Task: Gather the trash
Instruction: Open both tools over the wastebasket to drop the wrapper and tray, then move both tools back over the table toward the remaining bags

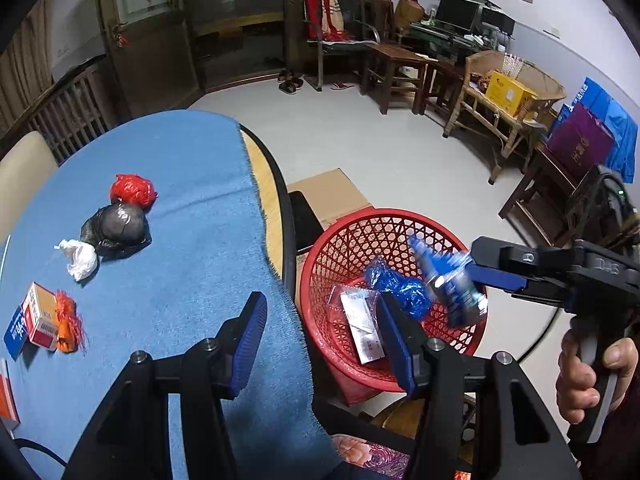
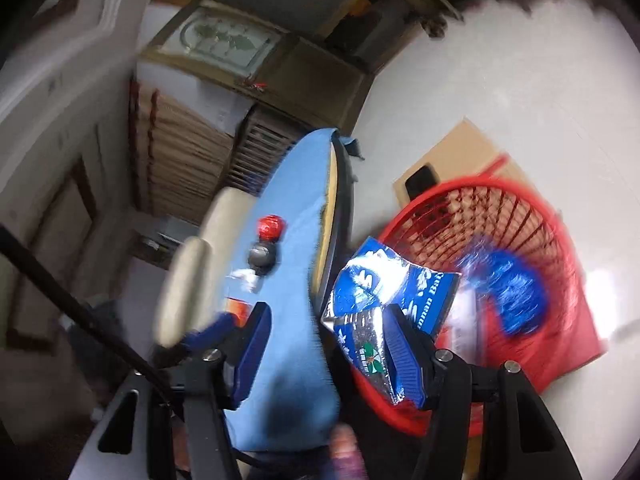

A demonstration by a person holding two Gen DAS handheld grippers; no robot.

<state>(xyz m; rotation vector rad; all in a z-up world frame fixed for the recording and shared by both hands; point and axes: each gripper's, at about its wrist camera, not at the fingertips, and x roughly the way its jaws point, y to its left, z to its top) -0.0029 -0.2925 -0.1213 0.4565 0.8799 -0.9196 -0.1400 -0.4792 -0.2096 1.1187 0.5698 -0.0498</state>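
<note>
blurred blue foil wrapper (image 1: 448, 280) over red basket (image 1: 320, 264), its lower edge hidden

A red lattice basket (image 1: 394, 236) stands on the floor just beside the counter (image 1: 160, 184), holding a crumpled blue bag (image 1: 400, 286) and a flat clear packet with a white label (image 1: 362, 322). Above its rim hangs a crushed blue and silver wrapper (image 1: 452, 288) (blurred in the left wrist view), white lettering on it. On the counter's blue cloth lie a red bag ball (image 1: 133, 191), a dark grey bag ball (image 1: 116, 229) touching it, a white wad (image 1: 80, 258) against the grey one, and a small red-and-white box (image 1: 40, 314) with an orange shredded scrap (image 1: 69, 322) beside it.
</note>
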